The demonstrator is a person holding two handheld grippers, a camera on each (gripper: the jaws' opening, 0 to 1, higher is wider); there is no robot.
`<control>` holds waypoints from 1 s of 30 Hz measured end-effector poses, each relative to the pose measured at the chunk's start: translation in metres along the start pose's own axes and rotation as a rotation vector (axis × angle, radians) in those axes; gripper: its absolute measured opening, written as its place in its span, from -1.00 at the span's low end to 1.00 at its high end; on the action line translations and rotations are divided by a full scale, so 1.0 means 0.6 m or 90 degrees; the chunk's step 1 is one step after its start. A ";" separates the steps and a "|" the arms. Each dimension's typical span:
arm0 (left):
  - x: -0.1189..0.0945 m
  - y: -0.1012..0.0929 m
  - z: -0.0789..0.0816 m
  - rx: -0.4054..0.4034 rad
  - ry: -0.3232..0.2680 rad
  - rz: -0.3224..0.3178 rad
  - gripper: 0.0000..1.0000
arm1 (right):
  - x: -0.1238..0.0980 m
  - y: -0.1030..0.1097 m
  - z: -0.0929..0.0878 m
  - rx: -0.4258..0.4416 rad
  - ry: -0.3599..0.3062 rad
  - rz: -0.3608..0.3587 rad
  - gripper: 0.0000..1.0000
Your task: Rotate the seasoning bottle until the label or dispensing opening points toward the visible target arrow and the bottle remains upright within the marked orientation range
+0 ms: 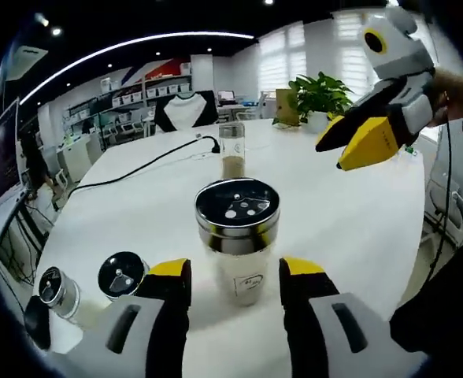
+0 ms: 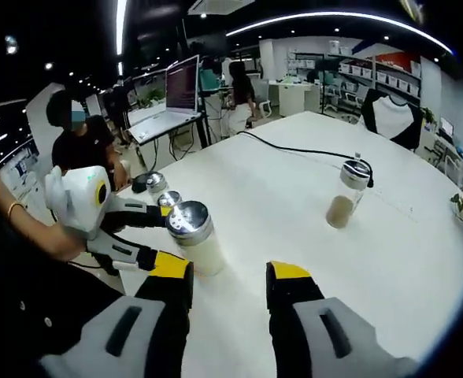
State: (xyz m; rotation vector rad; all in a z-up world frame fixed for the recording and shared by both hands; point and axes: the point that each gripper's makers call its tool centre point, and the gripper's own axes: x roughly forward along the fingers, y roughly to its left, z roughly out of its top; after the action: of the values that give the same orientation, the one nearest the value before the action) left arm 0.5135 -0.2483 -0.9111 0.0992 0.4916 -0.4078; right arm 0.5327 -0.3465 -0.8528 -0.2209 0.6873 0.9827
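Jaws of my left gripper (image 1: 235, 276) are standing apart around the steel-capped white seasoning bottle (image 1: 238, 236); my right gripper (image 2: 230, 277) is gaping beside it.

Small jars (image 1: 90, 283) just beside bottle (image 1: 237, 236)

an office or lab: laptop (image 2: 168, 106) desks, storage shelves (image 1: 137, 98), big white table (image 1: 334, 205).

L view low, close behind seasoning bottle (image 1: 237, 236); R view farther back, side-on; shared: bottle (image 2: 194, 236), white table (image 1: 357, 220).
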 end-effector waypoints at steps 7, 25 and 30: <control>-0.026 0.004 0.025 0.059 -0.021 -0.010 0.06 | -0.010 -0.022 0.005 0.013 -0.010 -0.021 -0.28; -0.069 0.111 -0.032 0.014 0.027 0.087 0.05 | 0.003 -0.013 0.018 0.016 -0.009 -0.027 -0.28; -0.052 0.131 -0.041 -0.013 0.041 0.097 0.03 | 0.004 -0.010 0.021 0.014 -0.007 -0.029 -0.28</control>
State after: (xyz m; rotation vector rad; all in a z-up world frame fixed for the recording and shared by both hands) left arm 0.5098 -0.1605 -0.9181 0.1293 0.5476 -0.2515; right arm 0.5437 -0.3420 -0.8457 -0.2108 0.6793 0.9323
